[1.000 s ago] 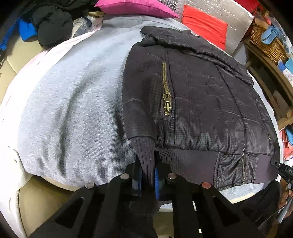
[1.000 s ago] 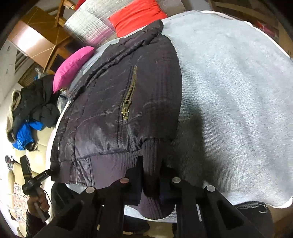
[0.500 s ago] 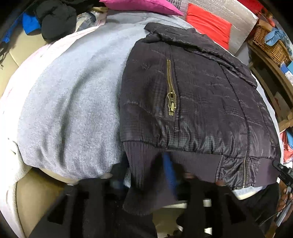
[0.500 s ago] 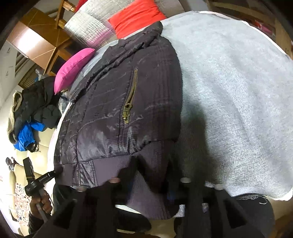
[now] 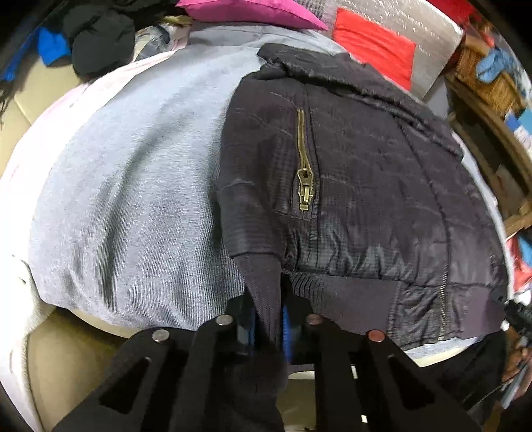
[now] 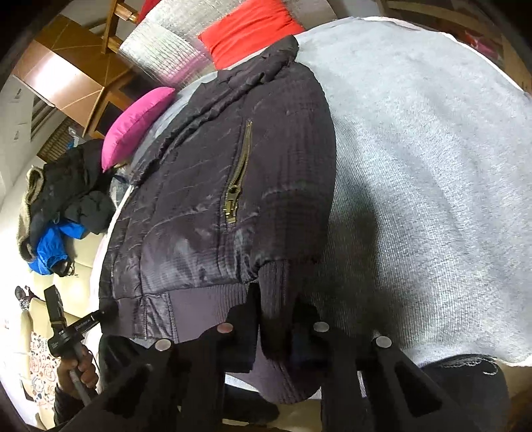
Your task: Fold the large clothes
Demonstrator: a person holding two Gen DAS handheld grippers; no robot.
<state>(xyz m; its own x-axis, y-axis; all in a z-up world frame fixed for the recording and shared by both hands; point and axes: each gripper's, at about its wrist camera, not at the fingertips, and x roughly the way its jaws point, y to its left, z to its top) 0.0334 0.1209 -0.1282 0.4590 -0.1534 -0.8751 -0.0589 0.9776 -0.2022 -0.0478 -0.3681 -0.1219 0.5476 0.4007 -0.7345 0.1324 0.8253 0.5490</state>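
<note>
A dark quilted jacket (image 5: 365, 186) with brass zip pockets lies flat on a grey blanket (image 5: 126, 206), collar away from me. It also shows in the right wrist view (image 6: 206, 206). My left gripper (image 5: 267, 319) is shut on the jacket's left ribbed sleeve cuff (image 5: 262, 285) at the near hem. My right gripper (image 6: 274, 319) is shut on the right ribbed sleeve cuff (image 6: 274, 292). Both sleeves lie folded along the jacket's sides. The right gripper's handle (image 5: 517, 315) peeks in at the left view's right edge.
A pink cushion (image 5: 249, 13) and a red cushion (image 5: 372, 46) lie beyond the collar. A pile of dark and blue clothes (image 6: 63, 206) sits on the cream sofa. A wicker basket (image 5: 482, 76) stands on wooden shelves. The blanket's near edge (image 6: 465, 352) overhangs.
Both grippers opened briefly around the cuffs half a second ago and are closed on them again. The cuffs are drawn back into narrow vertical pinches. The jacket body has barely moved.
</note>
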